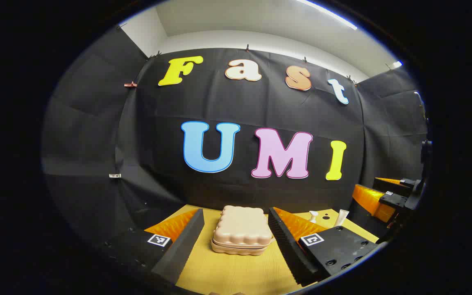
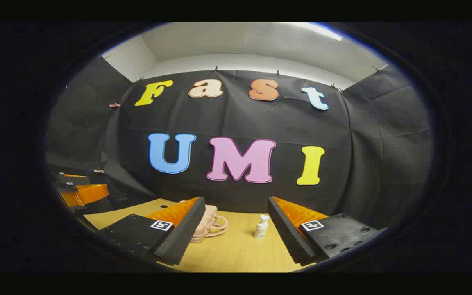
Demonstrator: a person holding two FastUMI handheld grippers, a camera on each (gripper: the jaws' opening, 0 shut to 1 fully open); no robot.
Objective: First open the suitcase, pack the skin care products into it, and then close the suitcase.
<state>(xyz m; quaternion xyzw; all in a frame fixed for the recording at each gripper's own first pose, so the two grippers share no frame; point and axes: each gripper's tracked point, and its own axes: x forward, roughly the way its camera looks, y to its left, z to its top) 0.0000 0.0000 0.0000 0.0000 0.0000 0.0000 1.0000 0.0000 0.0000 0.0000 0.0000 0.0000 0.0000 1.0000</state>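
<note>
Closed suitcase lies flat on the wooden table, lid up, long axis across the left gripper view, centred between the fingers of the left gripper, jaws wide apart, holding nothing. Right gripper also gapes empty; small white bottle stands upright between its fingers, suitcase handle pointing toward the bottle. Upright white tube stands near the table's far right corner.

Suitcase partly hidden behind right gripper's finger; tube and bottle partly masked by left gripper's finger.
</note>
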